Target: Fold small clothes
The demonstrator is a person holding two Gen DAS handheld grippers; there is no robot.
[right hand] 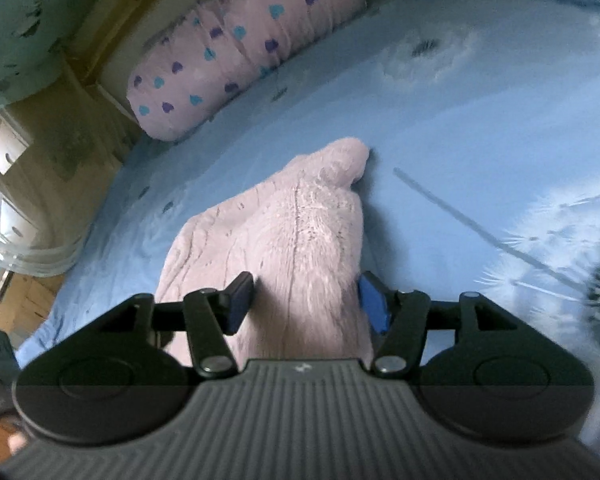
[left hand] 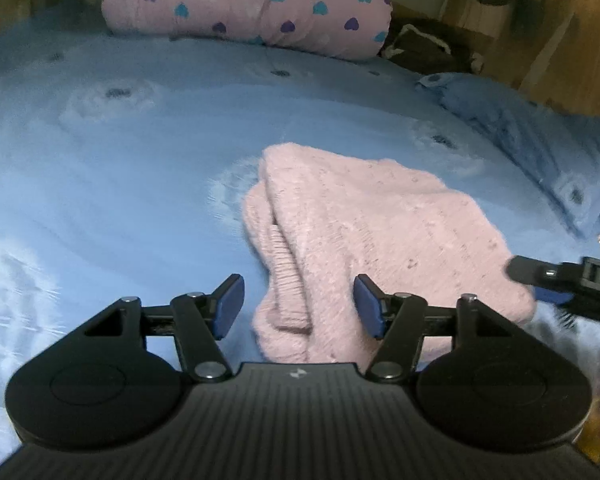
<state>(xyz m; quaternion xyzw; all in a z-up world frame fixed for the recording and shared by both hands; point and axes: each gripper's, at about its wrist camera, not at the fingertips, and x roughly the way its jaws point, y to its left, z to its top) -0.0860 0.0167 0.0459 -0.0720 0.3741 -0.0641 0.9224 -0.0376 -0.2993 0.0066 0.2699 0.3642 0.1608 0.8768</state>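
Observation:
A pink knitted garment [left hand: 364,232] lies folded on the blue bed sheet [left hand: 120,184], a ribbed cuff showing at its near left. My left gripper [left hand: 300,304] hovers open over that near edge, its blue pads wide apart and touching nothing. At the garment's right edge the right gripper [left hand: 540,276] reaches in from the side. In the right wrist view the same garment [right hand: 300,220] runs away from the camera, and my right gripper [right hand: 306,306] is open with the cloth between its jaws, the pads not squeezing it.
A rolled pink quilt with blue and purple hearts [left hand: 252,4] [right hand: 240,52] lies along the bed's far side. A blue pillow [left hand: 532,140] sits at the right, a dark bag [left hand: 428,48] behind it. Wooden furniture [right hand: 8,148] stands beside the bed.

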